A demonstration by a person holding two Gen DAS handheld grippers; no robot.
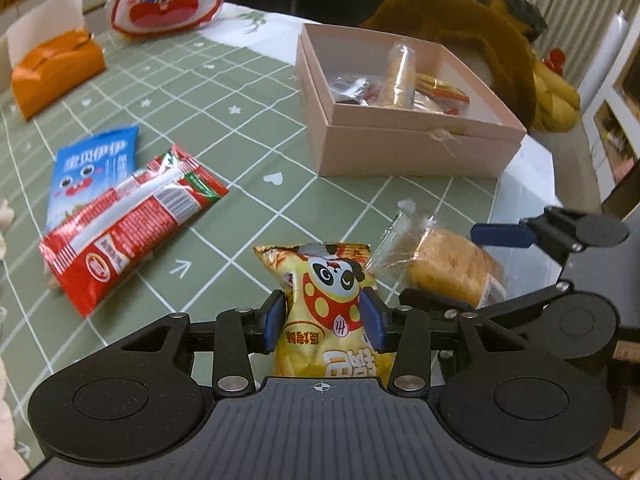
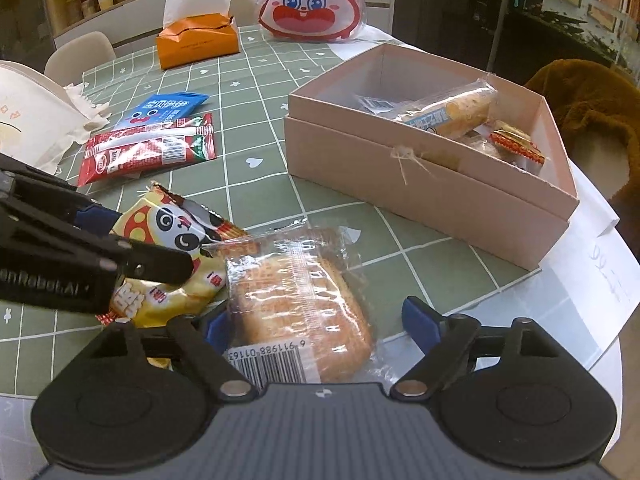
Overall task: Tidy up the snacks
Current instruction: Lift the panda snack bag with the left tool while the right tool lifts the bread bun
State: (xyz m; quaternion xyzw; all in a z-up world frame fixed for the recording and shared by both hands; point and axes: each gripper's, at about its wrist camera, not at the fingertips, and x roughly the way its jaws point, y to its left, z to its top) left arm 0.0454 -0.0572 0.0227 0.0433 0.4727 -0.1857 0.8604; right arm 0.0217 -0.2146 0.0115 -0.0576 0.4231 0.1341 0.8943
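Left tongs: the jaws straddle the yellow panda snack bag, blue pads close against both sides of its waist. Whether the pads actually press on the foil I cannot tell. The bag lies on the green checked tabletop, near its front edge.

Right tongs: the jaws stand wide apart around the clear-wrapped bread. The left pad sits by the wrapper edge and the right pad is well clear of it, so nothing is gripped. The bread lies flat on the tabletop, barcode end toward the camera, its wrapper touching the panda bag (the clear seal overlaps the bag's top corner).

The pink box sits open on the right part of the tabletop, beyond the bread. Inside it: a wrapped roll-shaped snack, a small gold-and-red packet and some darker small packets.

Loose to the left, well apart from the box: the red packet lies partly over the blue packet.

At the far end of the tabletop: an orange tissue box and a rabbit-face bag.
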